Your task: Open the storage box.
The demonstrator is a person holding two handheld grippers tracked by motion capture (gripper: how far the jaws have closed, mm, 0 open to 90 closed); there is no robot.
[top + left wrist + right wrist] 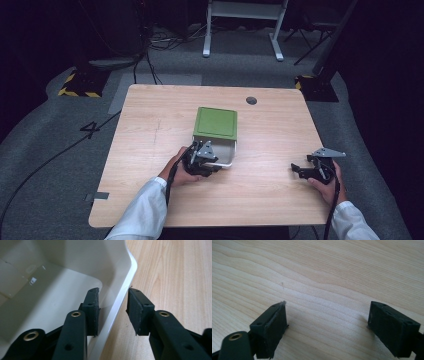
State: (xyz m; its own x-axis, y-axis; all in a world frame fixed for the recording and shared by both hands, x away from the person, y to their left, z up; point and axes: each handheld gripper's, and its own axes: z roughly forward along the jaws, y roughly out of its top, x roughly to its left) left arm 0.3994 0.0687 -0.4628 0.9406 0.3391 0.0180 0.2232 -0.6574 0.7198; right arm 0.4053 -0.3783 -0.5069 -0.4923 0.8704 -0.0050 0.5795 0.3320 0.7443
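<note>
High view: a white bin (227, 150) with a green lid (216, 123) sits mid-desk (150, 130); left tongs (212, 161) meet its near rim, right tongs (299, 169) rest well apart.

Left gripper view: jaws straddle the bin wall (125, 290), not clamped; visible interior bare, the rest cut off.

Right gripper view: jaws apart over bare wood.

Grey carpet floor (60, 145), white desk frame (245, 25), black cables (165, 42), seemingly dark surroundings
</note>
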